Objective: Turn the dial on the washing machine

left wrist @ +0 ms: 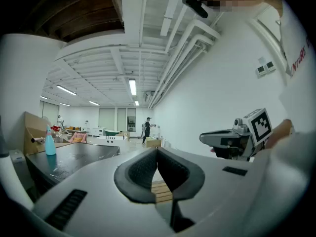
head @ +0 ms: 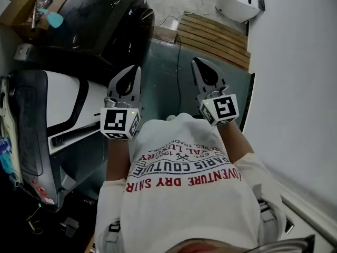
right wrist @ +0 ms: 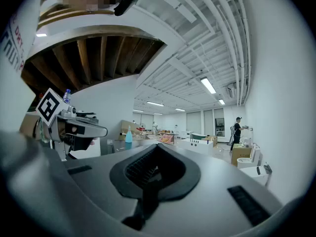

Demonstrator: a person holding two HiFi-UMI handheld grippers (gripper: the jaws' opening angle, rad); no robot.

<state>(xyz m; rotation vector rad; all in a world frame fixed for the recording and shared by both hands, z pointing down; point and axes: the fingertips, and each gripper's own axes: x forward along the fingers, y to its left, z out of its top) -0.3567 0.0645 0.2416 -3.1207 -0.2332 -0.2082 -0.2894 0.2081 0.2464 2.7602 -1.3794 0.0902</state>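
The washing machine [head: 58, 107], white with a dark lid, stands low at the left of the head view; I cannot make out its dial in any view. My left gripper [head: 138, 68] is held level in front of the body, to the right of the machine and apart from it, jaws shut with nothing between them. My right gripper [head: 196, 62] is beside it, also shut and holding nothing. In the left gripper view the jaw tips [left wrist: 157, 150] meet and the right gripper [left wrist: 232, 138] shows at the right. The right gripper view shows its own tips [right wrist: 157, 146] closed, with the left gripper [right wrist: 79, 130] at the left.
A black appliance [head: 100, 20] stands beyond the washing machine, with a blue spray bottle [head: 52, 19] on a cardboard box. A wooden slatted platform [head: 216, 36] and a white rounded unit [head: 237, 1] lie ahead. A white wall [head: 295, 62] runs along the right. A person [left wrist: 147, 130] stands far off.
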